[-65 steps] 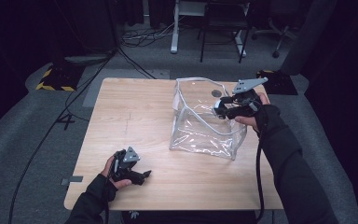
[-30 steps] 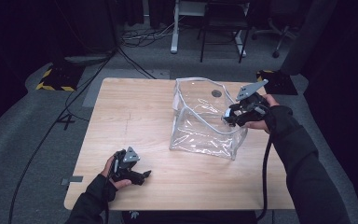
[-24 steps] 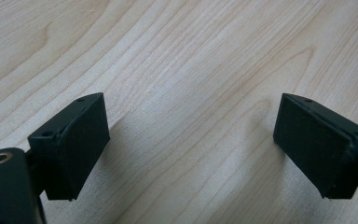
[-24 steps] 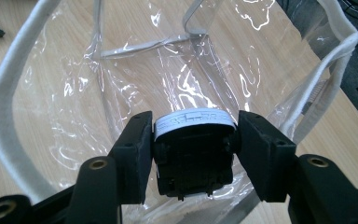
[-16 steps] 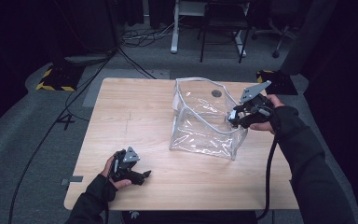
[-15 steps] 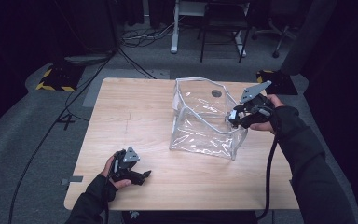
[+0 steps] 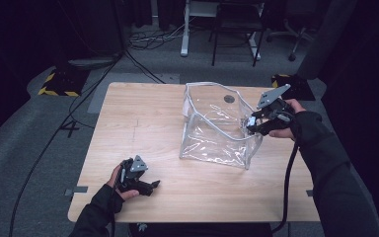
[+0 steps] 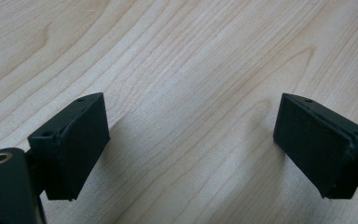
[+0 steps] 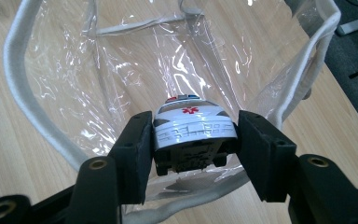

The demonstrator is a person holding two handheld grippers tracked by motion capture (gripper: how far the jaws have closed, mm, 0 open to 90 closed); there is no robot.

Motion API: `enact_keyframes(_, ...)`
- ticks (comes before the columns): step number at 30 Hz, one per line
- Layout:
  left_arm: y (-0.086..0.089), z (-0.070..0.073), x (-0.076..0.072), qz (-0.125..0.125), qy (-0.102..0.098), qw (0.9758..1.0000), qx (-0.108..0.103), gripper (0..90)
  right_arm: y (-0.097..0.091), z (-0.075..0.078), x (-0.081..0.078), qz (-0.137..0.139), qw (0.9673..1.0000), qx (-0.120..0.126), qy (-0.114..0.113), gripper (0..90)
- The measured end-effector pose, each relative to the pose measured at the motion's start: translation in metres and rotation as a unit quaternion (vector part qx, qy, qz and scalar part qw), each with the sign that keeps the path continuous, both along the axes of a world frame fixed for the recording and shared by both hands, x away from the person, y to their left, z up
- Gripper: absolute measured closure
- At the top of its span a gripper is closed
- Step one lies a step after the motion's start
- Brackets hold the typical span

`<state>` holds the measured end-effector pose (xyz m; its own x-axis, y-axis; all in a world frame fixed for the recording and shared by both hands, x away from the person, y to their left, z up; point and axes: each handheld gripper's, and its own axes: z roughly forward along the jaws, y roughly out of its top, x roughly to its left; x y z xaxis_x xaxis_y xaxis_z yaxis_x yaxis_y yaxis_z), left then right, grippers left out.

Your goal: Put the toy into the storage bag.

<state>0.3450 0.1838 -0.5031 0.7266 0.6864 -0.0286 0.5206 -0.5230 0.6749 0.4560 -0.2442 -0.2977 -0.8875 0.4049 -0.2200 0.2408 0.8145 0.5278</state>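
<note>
While the right gripper (image 9: 196, 140) clamps its matte black fingers (image 9: 133, 149) on one glossy white toy ambulance (image 9: 193, 133), the toy hangs inside the rim of one crinkled clear plastic bag (image 7: 212, 133) edged in white piping. At seven o'clock on the pale wood-grain bench (image 7: 143, 123), the left gripper (image 7: 150, 186) rests with fingers (image 8: 74, 140) apart, holding nothing.

The left gripper (image 7: 150, 185) lies low at the near left, gripped by the left hand (image 7: 118, 181), its fingers (image 8: 70, 140) spread apart with nothing between them. The right gripper (image 7: 250, 123), in the right hand (image 7: 288, 126), is raised at the far right, fingers (image 9: 133, 149) clamped, forearm reaching in from the near right.
</note>
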Motion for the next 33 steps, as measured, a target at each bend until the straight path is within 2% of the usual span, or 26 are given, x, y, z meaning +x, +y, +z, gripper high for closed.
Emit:
enact_keyframes(6, 0.0000, 0.0000, 0.0000, 0.000, 0.000, 1.0000, 0.000, 10.7, 0.0013, -0.0002, -0.0008, -0.001, 1.0000, -0.010, -0.002, 47.4)
enact_keyframes(7, -0.0001, 0.0000, 0.0000, 0.000, 0.001, 1.0000, -0.001, 10.7, 0.0017, -0.0004, -0.0003, 0.006, 0.9999, -0.012, -0.008, 47.4)
enact_keyframes(9, 0.0000, 0.0000, 0.0000, 0.000, 0.000, 1.0000, 0.000, 10.7, 0.0024, -0.0018, -0.0011, 0.006, 0.9999, -0.009, -0.001, 47.4)
enact_keyframes(13, 0.0000, -0.0001, 0.0001, 0.000, 0.001, 1.0000, -0.001, 10.7, 0.0017, -0.0032, -0.0003, 0.006, 0.9999, -0.012, -0.004, 47.4)
enact_keyframes(19, 0.0000, 0.0000, 0.0000, 0.000, 0.000, 1.0000, 0.000, 10.7, 0.0021, -0.0042, -0.0009, 0.012, 0.9998, -0.008, -0.012, 47.2)
enact_keyframes(22, 0.0000, 0.0000, 0.0000, 0.000, 0.000, 1.0000, 0.000, 10.7, 0.0023, -0.0047, -0.0019, 0.005, 0.9999, -0.008, -0.008, 47.2)
enact_keyframes(23, 0.0000, 0.0000, 0.0000, 0.000, 0.000, 1.0000, 0.000, 10.7, 0.0020, -0.0061, -0.0009, 0.015, 0.9999, -0.003, -0.008, 46.9)
enact_keyframes(33, 0.0002, 0.0001, 0.0003, 0.000, -0.001, 1.0000, 0.002, 10.4, -0.0001, -0.0085, -0.0016, 0.019, 0.9997, 0.011, -0.012, 46.5)
